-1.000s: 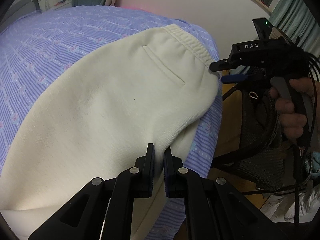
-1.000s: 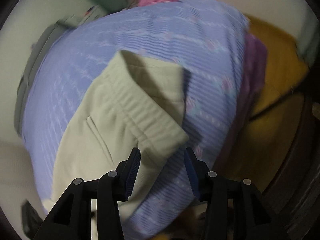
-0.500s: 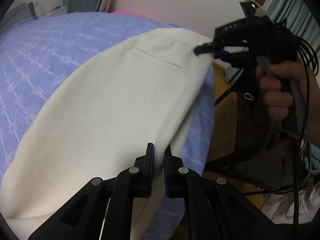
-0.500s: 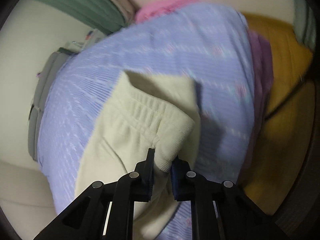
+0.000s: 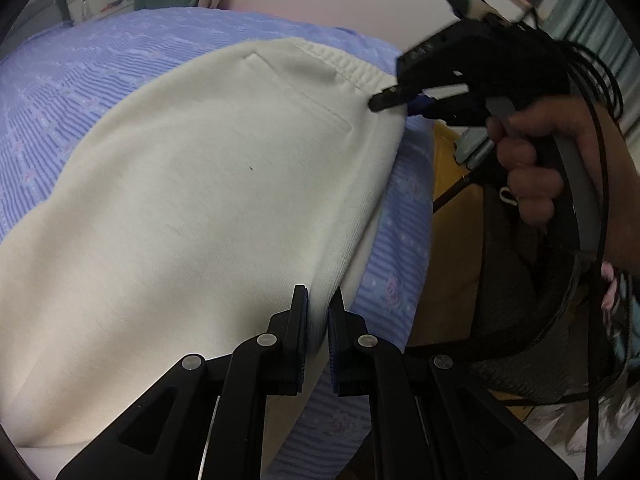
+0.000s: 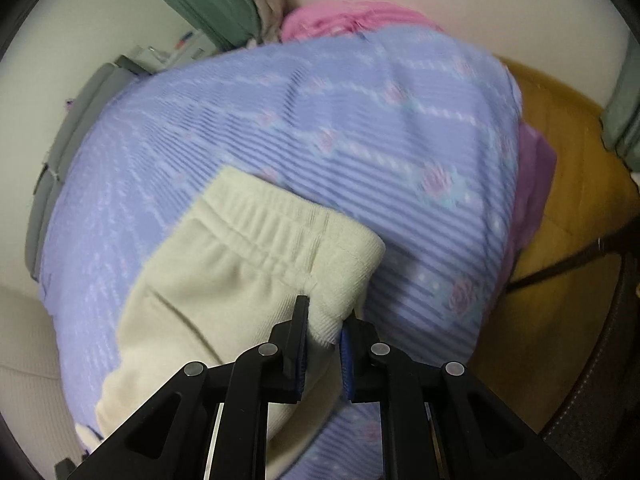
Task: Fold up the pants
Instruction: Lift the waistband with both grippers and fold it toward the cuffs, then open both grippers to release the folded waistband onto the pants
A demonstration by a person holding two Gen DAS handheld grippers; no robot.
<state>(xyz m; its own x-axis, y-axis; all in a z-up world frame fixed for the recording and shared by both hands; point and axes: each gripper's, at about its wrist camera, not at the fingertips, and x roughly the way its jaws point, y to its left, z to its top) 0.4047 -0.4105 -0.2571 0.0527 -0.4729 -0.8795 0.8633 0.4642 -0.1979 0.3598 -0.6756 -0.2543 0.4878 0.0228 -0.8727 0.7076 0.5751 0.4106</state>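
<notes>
Cream sweatpants (image 5: 200, 200) lie on a bed with a blue-purple flowered sheet (image 5: 80, 80). A back pocket and the elastic waistband show at the far end. My left gripper (image 5: 318, 304) is shut on the pants' near side edge, by the bed's right side. My right gripper (image 6: 326, 320) is shut on the waistband corner (image 6: 340, 256) and lifts it a little off the sheet. In the left wrist view the right gripper (image 5: 400, 100) shows at the waistband's right corner, held by a hand.
The bed's right edge (image 5: 408, 240) drops to a wooden floor (image 6: 560, 184). A dark woven basket (image 5: 520, 300) stands on the floor to the right. A pink cloth (image 6: 340, 20) lies at the bed's far end, below green curtains (image 6: 216, 4).
My right gripper closed on the waistband corner and raised it. The pants' right edge is pulled straighter between the two grippers. The left gripper kept its grip.
</notes>
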